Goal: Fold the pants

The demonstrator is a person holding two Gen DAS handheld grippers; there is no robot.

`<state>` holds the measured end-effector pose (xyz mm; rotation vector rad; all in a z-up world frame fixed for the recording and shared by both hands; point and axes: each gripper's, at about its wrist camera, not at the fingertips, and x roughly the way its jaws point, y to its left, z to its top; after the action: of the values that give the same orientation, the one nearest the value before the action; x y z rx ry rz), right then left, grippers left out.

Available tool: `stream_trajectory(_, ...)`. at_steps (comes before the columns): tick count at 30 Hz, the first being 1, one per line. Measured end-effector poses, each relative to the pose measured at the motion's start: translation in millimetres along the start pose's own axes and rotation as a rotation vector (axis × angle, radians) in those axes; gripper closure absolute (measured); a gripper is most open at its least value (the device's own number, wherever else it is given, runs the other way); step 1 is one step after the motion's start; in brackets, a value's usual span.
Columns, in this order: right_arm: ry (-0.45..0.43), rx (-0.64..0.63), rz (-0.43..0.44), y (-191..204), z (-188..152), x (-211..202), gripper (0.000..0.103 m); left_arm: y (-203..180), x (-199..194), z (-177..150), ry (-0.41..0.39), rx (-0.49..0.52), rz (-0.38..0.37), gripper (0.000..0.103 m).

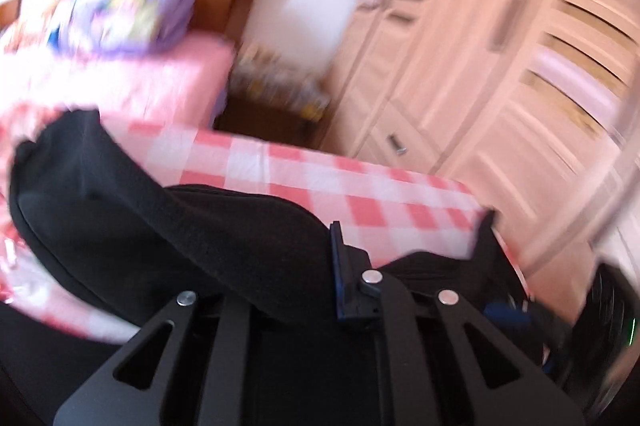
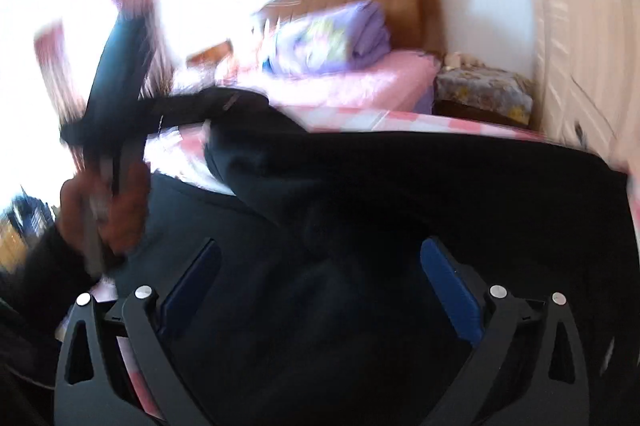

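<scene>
Black pants (image 2: 400, 226) fill the space between the right gripper (image 2: 320, 290)'s spread blue pads (image 2: 450, 300), which stand well apart and clamp nothing. Ahead of those fingers the cloth lies across a pink checked bedspread (image 2: 384, 120). Left of them, the left gripper (image 2: 116, 98) is raised with a strip of pants across it. In its own view the left gripper (image 1: 320, 266) is clamped on pants (image 1: 160, 218) fabric, which bulges left of the fingers.
</scene>
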<state>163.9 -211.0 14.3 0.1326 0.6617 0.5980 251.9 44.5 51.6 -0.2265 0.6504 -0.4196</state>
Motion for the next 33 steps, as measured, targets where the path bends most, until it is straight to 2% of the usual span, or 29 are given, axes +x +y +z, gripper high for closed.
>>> stream_trajectory(2,-0.041,0.119,-0.015,-15,-19,-21,0.006,-4,-22,-31,-0.017,0.043,-0.033,0.091)
stream_trajectory(5,-0.045,0.343,-0.089,-57,-46,-34,0.006,5,-25,-71,0.046,0.010,-0.033,0.091)
stream_trajectory(6,-0.029,0.422,-0.123,-72,-49,-36,0.006,8,-19,-79,0.066,-0.007,-0.040,0.091)
stream_trajectory(9,-0.054,0.583,-0.102,-100,-43,-45,0.007,12,-9,-99,0.096,-0.040,-0.031,0.091)
stream_trajectory(12,-0.134,0.618,-0.096,-98,-15,-52,0.007,12,-11,-110,0.095,-0.046,-0.023,0.090)
stream_trajectory(14,-0.126,0.614,-0.138,-95,2,-43,0.007,11,-11,-114,0.097,-0.050,-0.024,0.090)
stream_trajectory(18,-0.059,0.623,-0.280,-96,24,-6,0.007,16,-14,-117,0.104,-0.057,-0.026,0.088)
stream_trajectory(21,-0.016,0.599,-0.442,-102,29,19,0.009,17,-15,-119,0.120,-0.059,-0.026,0.088)
stream_trajectory(22,-0.013,0.579,-0.464,-100,27,22,0.018,16,-15,-119,0.123,-0.055,-0.025,0.088)
stream_trajectory(23,-0.034,0.572,-0.469,-98,22,20,0.056,16,-17,-118,0.126,-0.051,-0.025,0.085)
stream_trajectory(24,-0.084,0.580,-0.472,-96,12,9,0.076,16,-18,-118,0.128,-0.050,-0.021,0.075)
stream_trajectory(25,-0.125,0.574,-0.454,-95,6,-1,0.084,18,-20,-118,0.127,-0.051,-0.015,0.067)
stream_trajectory(26,-0.172,0.561,-0.441,-89,-6,-17,0.087,23,-25,-117,0.114,-0.063,-0.009,0.039)
stream_trajectory(27,-0.202,0.562,-0.427,-84,-17,-30,0.088,27,-29,-117,0.093,-0.079,-0.004,0.018)
stream_trajectory(28,-0.236,0.561,-0.408,-76,-28,-45,0.089,35,-36,-116,0.063,-0.106,-0.001,0.015)
stream_trajectory(30,-0.278,0.536,-0.395,-66,-50,-71,0.089,48,-40,-113,0.051,-0.159,-0.014,0.014)
stream_trajectory(33,-0.272,0.558,-0.348,-69,-77,-86,0.089,67,-34,-105,0.068,-0.260,-0.053,0.015)
